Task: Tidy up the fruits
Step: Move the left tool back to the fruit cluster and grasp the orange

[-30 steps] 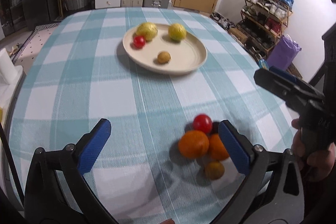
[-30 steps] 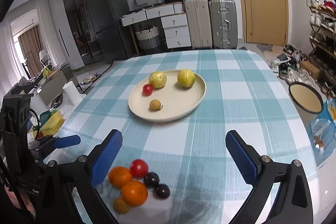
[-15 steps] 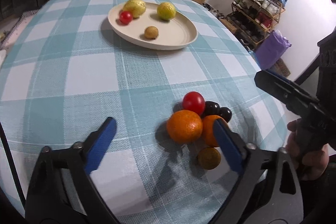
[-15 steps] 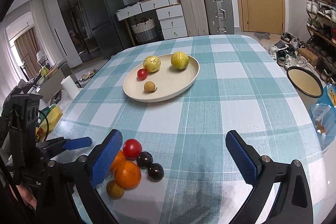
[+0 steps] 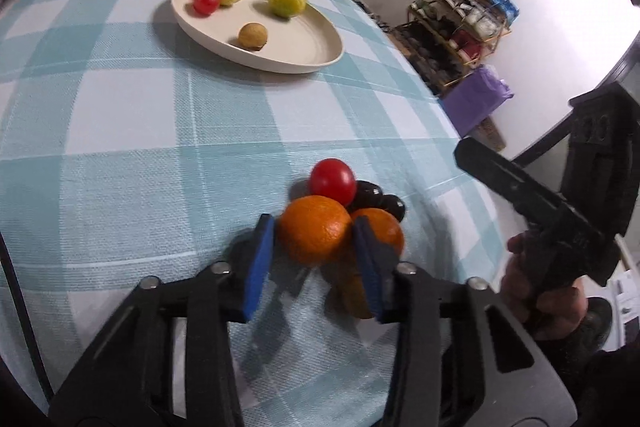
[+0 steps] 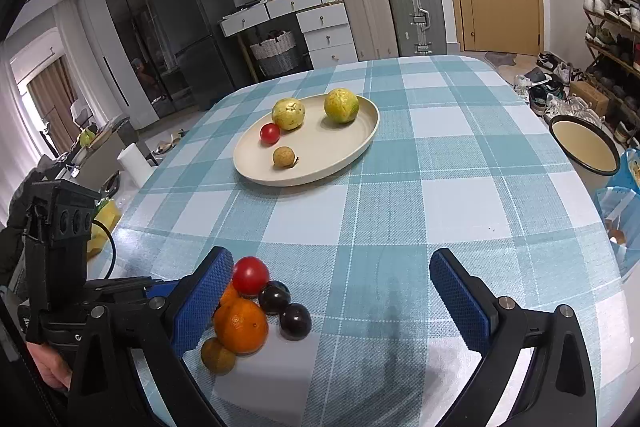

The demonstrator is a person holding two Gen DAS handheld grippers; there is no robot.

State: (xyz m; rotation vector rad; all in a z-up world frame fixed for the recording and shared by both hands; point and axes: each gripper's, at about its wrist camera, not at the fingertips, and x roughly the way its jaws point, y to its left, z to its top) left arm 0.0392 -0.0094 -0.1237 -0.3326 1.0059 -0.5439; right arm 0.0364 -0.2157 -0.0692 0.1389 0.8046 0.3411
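My left gripper (image 5: 312, 223) has its blue pads on both sides of an orange (image 5: 316, 241) that rests on the checked cloth. Touching that orange are a red tomato (image 5: 333, 181), two dark plums (image 5: 370, 193), a second orange (image 5: 382, 233) and a small brown fruit (image 5: 352, 293), half hidden by the right pad. Farther back, a beige plate (image 5: 320, 61) carries two yellow fruits, a tomato and a small brown fruit. My right gripper (image 6: 328, 263) stands open over the near table edge, its left finger beside the pile (image 6: 242, 325).
The table's right edge drops off close to the pile. Past it are a purple bag (image 5: 478, 99), a shoe rack (image 5: 460, 23) and a cream basin (image 6: 584, 147) on the floor. Suitcases (image 6: 416, 15) and drawers stand behind the table.
My left gripper has moved forward and down onto the pile, and its jaws have narrowed from wide open to the width of the orange. The right gripper has drifted a little closer.
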